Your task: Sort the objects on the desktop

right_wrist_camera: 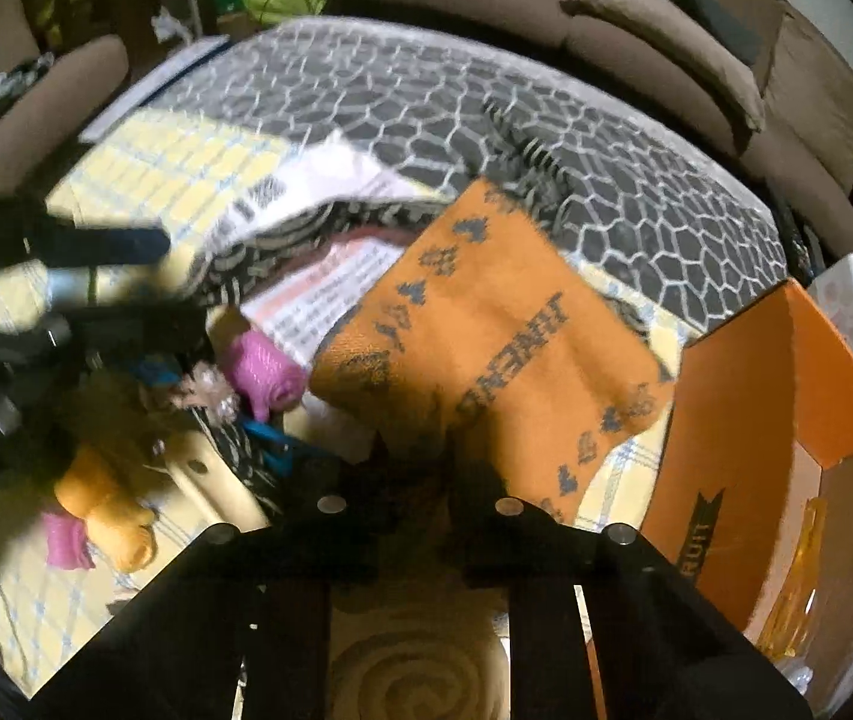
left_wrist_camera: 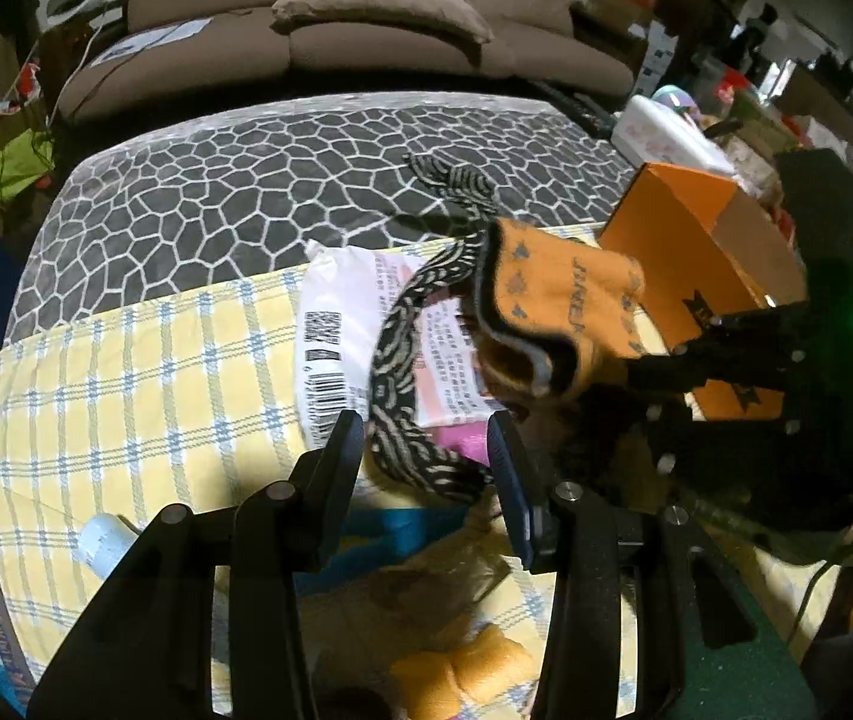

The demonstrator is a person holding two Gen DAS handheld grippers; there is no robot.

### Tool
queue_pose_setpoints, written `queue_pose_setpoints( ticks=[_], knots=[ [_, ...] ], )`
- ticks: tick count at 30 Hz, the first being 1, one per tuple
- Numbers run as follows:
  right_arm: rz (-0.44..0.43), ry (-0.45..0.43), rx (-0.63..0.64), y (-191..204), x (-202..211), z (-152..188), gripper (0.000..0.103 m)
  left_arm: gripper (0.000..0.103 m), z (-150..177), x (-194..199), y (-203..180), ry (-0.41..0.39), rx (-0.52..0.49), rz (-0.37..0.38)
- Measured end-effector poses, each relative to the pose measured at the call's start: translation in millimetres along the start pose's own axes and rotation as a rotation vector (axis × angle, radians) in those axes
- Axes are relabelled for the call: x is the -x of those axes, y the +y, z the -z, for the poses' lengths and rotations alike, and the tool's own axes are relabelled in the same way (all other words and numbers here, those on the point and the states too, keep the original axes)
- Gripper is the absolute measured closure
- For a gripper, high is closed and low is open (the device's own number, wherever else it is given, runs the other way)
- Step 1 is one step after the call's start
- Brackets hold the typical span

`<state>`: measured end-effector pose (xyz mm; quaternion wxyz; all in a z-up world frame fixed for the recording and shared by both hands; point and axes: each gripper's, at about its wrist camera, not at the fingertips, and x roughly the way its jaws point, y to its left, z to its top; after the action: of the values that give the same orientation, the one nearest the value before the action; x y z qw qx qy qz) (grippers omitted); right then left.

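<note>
My left gripper [left_wrist_camera: 423,447] points down over a pile on the yellow checked cloth [left_wrist_camera: 126,390]. A long black-and-cream patterned sock [left_wrist_camera: 402,372] fills the gap between its pads, so it is shut on it. The sock's far end trails onto the grey stone-pattern cover [left_wrist_camera: 246,180]. My right gripper [right_wrist_camera: 414,456] is shut on the edge of an orange sock [right_wrist_camera: 486,330] with dark lettering, which hangs tilted beside the open orange box [right_wrist_camera: 786,420]. The left wrist view shows the same orange sock [left_wrist_camera: 558,300] just left of the box [left_wrist_camera: 702,252].
A white packet with a barcode [left_wrist_camera: 336,324] lies under the socks. Around the pile are a pink item [right_wrist_camera: 258,366], blue pieces [left_wrist_camera: 390,525], yellow-orange soft pieces [right_wrist_camera: 108,510] and a pale tube [left_wrist_camera: 102,540]. A brown sofa [left_wrist_camera: 366,30] stands behind the table.
</note>
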<state>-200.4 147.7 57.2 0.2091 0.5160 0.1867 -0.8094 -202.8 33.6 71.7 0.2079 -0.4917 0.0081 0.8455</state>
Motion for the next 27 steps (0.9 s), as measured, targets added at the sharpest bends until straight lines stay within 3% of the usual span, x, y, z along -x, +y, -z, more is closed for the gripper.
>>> queue_pose_setpoints(
  ticks=[16, 27],
  knots=[
    [-0.169, -0.2, -0.243, -65, 100, -14, 0.092, 0.058, -5, 4, -74, -0.01, -0.073, 0.11],
    [-0.166, -0.253, -0.274, -100, 158, 4, 0.092, 0.058, -41, 25, -138, -0.096, -0.139, 0.171]
  ],
)
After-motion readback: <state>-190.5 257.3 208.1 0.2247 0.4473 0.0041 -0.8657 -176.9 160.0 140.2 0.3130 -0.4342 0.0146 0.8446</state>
